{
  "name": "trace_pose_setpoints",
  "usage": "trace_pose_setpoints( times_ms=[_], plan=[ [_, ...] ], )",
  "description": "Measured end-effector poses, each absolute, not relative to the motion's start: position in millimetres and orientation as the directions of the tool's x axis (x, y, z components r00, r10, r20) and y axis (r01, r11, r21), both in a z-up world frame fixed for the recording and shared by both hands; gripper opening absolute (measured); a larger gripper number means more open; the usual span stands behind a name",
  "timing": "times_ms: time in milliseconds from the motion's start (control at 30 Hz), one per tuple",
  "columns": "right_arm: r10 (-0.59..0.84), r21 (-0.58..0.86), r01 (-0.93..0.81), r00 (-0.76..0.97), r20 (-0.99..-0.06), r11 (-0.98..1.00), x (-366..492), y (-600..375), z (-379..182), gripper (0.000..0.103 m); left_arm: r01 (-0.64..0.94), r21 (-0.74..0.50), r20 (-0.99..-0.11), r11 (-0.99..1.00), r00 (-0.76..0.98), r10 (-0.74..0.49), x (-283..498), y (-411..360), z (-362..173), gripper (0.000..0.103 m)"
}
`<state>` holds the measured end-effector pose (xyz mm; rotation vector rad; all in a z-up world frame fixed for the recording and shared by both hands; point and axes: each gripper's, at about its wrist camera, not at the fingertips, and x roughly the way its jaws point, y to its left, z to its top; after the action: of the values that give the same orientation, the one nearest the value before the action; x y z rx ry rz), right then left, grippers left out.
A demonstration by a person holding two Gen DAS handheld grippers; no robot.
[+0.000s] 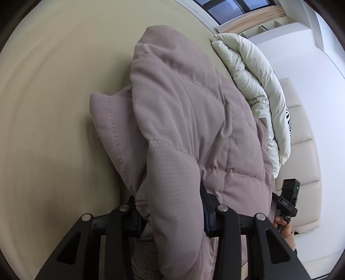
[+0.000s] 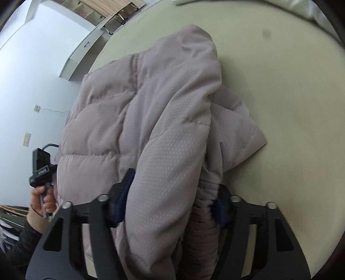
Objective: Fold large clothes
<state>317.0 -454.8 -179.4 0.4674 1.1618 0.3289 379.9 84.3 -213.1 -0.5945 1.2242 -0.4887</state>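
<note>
Puffer jacket (image 1: 183,120), 1 in number, mauve and quilted, lies bunched on the pale green bed sheet (image 1: 54,107), its near end lifted off the sheet by 2 claws; the left claw (image 1: 172,213) is clenched on a thick fold of it, black fingers (image 1: 207,206) pressing the padded fabric from both sides; the right claw (image 2: 170,200) is likewise clenched on the jacket, with a ribbed cuff (image 2: 202,226) bunched against its blue-padded right finger; 1 folded white duvet (image 1: 254,81) sits beyond the jacket, touching its far side; the room has white walls (image 2: 32,75), a window (image 1: 232,8) with a wooden sill, wooden shelving (image 2: 103,6) and a cream padded headboard (image 1: 306,150); no containers show.
</note>
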Motion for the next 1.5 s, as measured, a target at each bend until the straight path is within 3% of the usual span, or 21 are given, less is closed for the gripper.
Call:
trace_pose_setpoints(
  times_ms=[167,533,667,800,900,1033,1333,1500],
  plan=[
    [0.435,0.456,-0.061,0.437,-0.788,0.888,277.0,-433.6,-126.7,0.036,0.064,-0.659,-0.705,0.749,0.292,-0.646,349.6,91.8,-183.1,0.038],
    [0.541,0.530,-0.161,0.442,-0.715,0.832,116.6,-394.0,-53.1,0.032,0.105,-0.653,-0.687,0.750,0.335,-0.645,208.7,151.7,-122.3,0.037],
    [0.562,0.573,-0.121,0.436,-0.703,0.811,65.3,-387.7,-60.5,0.032,0.049,-0.660,-0.698,0.749,0.326,-0.637,169.3,175.5,-147.2,0.037],
    [0.548,0.620,0.045,0.419,-0.724,0.784,48.3,-410.9,-111.9,0.032,-0.086,-0.698,-0.698,0.711,0.302,-0.649,165.9,193.9,-205.7,0.041],
    [0.547,0.649,0.129,0.430,-0.718,0.750,48.6,-425.2,-137.2,0.032,-0.089,-0.682,-0.710,0.726,0.319,-0.628,168.4,188.7,-212.4,0.045],
    [0.510,0.614,0.143,0.431,-0.744,0.776,51.6,-417.9,-144.8,0.040,-0.087,-0.669,-0.723,0.738,0.304,-0.620,178.0,188.0,-215.5,0.048],
    [0.523,0.679,0.205,0.496,-0.693,0.705,19.5,-438.2,-160.8,0.065,-0.123,-0.648,-0.737,0.752,0.350,-0.578,171.7,186.7,-219.6,0.065],
    [0.382,0.571,0.227,0.546,-0.745,0.789,-33.7,-438.4,-135.0,0.066,-0.077,-0.526,-0.789,0.847,0.415,-0.453,148.1,190.3,-184.2,0.065]
  ],
)
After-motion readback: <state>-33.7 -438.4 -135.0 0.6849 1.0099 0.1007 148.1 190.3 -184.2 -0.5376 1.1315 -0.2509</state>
